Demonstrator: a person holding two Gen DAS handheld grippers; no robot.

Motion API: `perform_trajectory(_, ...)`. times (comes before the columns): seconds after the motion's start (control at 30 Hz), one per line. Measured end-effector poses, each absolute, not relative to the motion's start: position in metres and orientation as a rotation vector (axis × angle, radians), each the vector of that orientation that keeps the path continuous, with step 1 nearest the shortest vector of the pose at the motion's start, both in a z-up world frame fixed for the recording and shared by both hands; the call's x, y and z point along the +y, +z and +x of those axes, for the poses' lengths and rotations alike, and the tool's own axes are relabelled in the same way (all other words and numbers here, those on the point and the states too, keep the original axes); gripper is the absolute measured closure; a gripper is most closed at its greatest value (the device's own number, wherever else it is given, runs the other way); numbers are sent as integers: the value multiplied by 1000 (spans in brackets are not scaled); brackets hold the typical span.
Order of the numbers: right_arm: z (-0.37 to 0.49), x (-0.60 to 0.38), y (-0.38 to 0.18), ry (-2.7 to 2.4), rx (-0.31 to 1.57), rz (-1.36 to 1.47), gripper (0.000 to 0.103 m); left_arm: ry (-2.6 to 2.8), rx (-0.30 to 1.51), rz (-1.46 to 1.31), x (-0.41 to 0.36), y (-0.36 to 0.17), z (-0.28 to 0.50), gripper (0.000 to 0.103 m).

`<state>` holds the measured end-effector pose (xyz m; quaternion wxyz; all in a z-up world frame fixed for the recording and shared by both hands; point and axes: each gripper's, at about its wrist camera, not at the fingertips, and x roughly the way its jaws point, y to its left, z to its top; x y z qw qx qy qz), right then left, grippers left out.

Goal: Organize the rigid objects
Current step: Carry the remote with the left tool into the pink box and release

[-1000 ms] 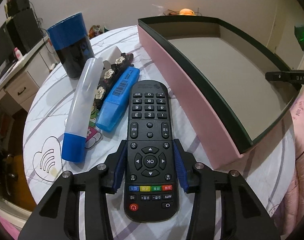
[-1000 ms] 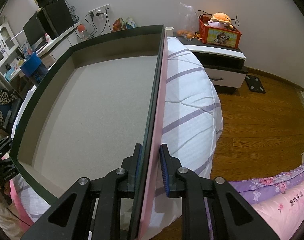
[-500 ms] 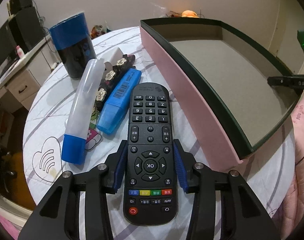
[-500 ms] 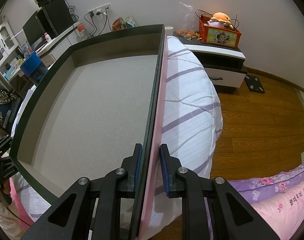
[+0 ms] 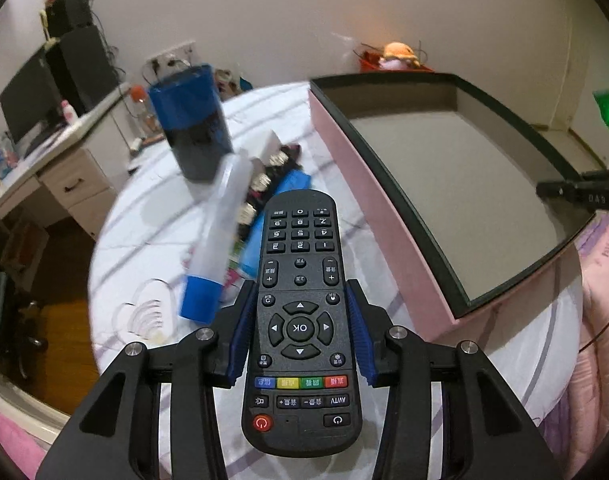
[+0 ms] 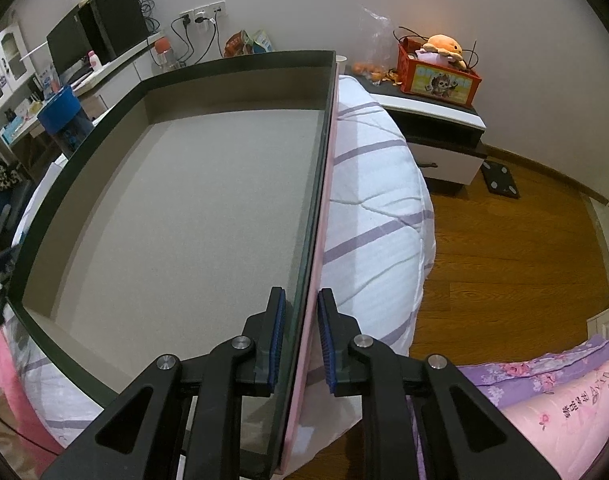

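A black remote control [image 5: 300, 320] sits lengthwise in my left gripper [image 5: 299, 292], which is shut on its sides and holds it above the bed. Right of it stands a large shallow box [image 5: 368, 200] with pink outer walls and a bare grey floor. My right gripper [image 6: 301, 300] straddles the box's right wall [image 6: 320, 200], one pad inside and one outside. Its jaws are closing on that wall. On the quilt left of the remote lie a white tube with a blue cap [image 5: 220, 232], a flowered hair clip [image 5: 272, 168] and a blue bar [image 5: 292, 184], partly hidden by the remote.
A blue and black cup [image 5: 192, 128] stands at the far side of the white striped quilt [image 6: 376, 200]. Beyond the bed are a nightstand [image 6: 436, 120] with a red crate [image 6: 440, 76], a desk [image 5: 64, 168] and wooden floor [image 6: 504, 260].
My left gripper has risen with the remote, so the bed and its objects look farther off. The right gripper's jaws have narrowed slightly on the box wall.
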<state>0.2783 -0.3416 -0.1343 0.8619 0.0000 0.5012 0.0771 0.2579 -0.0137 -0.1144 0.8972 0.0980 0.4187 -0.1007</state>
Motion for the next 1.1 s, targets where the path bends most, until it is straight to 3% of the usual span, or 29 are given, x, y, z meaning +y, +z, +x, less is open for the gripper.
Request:
perform_trajectory(0.63, 269, -340, -128, 87, 1001, 13, 94, -310, 745, 209, -65, -58, 257, 59)
perform_trajectory(1.1, 249, -339, -115, 23, 906, 44, 97, -395, 801, 217, -114, -71, 282, 59)
